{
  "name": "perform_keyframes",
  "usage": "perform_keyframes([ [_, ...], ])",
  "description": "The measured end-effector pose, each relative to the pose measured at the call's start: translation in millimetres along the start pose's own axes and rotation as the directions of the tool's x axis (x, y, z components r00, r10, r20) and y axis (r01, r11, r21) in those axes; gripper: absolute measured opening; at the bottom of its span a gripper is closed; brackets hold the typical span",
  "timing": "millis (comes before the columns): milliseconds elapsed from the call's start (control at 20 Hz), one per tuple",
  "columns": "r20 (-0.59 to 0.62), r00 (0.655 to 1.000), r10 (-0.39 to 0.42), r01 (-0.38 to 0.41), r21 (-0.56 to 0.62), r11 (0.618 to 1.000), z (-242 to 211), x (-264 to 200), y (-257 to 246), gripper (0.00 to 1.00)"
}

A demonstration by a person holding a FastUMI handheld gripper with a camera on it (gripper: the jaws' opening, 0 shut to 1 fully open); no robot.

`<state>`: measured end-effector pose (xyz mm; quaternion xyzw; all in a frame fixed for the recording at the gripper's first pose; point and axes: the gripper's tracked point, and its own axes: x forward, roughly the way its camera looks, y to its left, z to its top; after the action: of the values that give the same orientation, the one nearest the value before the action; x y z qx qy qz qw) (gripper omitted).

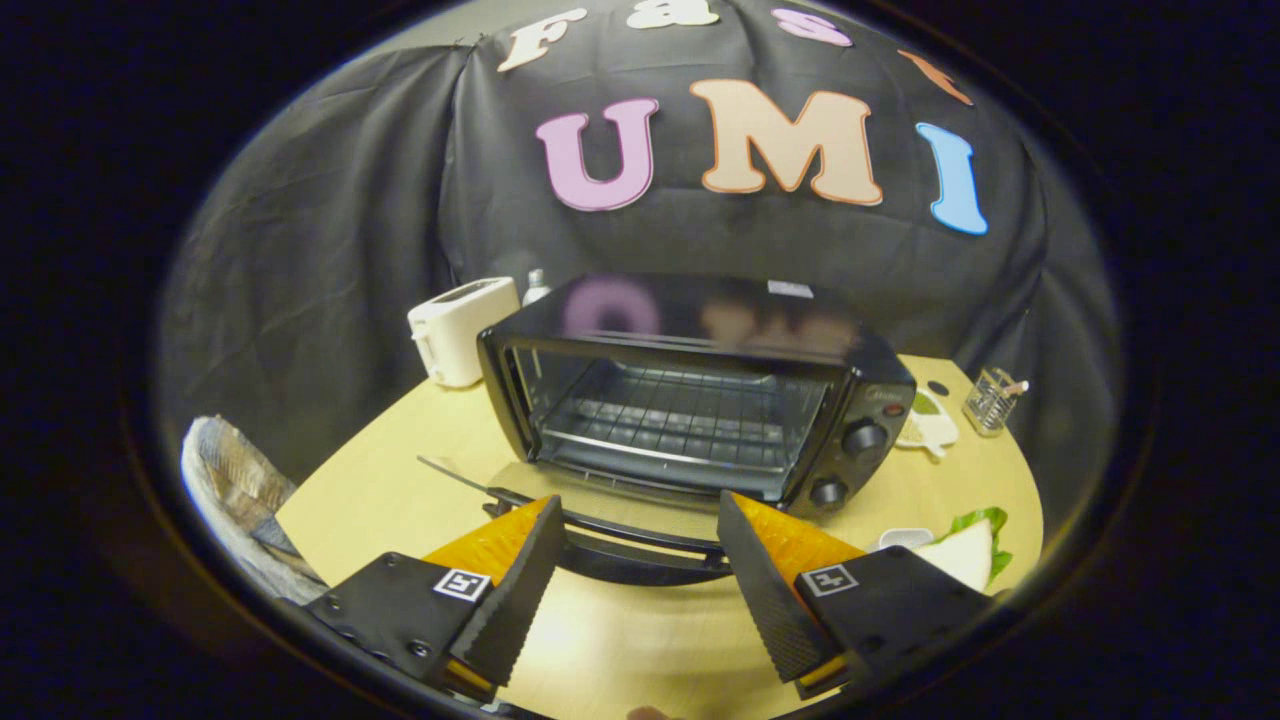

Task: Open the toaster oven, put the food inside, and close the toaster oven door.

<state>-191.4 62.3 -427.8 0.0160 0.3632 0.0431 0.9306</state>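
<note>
The oven (pixel 690 395) is sitting on the table (pixel 400 470) with its door (pixel 620 520) hanging fully down, the handle (pixel 640 555) lying between the fingertips. The gripper (pixel 635 545) is hovering wide open, holding nothing. The rack (pixel 670 420) inside is bare. The food (pixel 965 548), a pale sandwich with green leaf, is lying just beyond the right finger, beside a small white dish (pixel 905 538). To my eye the next step is swinging right, approaching the sandwich low and level, and squeezing gently so the filling isn't slipping out. A toaster (pixel 462 328) is standing behind.
</note>
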Motion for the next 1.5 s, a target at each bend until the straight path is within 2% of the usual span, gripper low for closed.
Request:
perform_keyframes([
  [400,-0.130,0.990,0.054,-0.059,-0.032,0.998,-51,5,18,1.00],
  [650,-0.198,0.979,0.050,-0.066,-0.072,0.995,-80,11,23,1.00],
  [850,-0.243,0.970,0.033,-0.047,-0.050,0.998,-97,17,18,1.00],
  [1500,-0.235,0.971,0.049,-0.079,-0.121,0.990,-104,25,21,1.00],
])
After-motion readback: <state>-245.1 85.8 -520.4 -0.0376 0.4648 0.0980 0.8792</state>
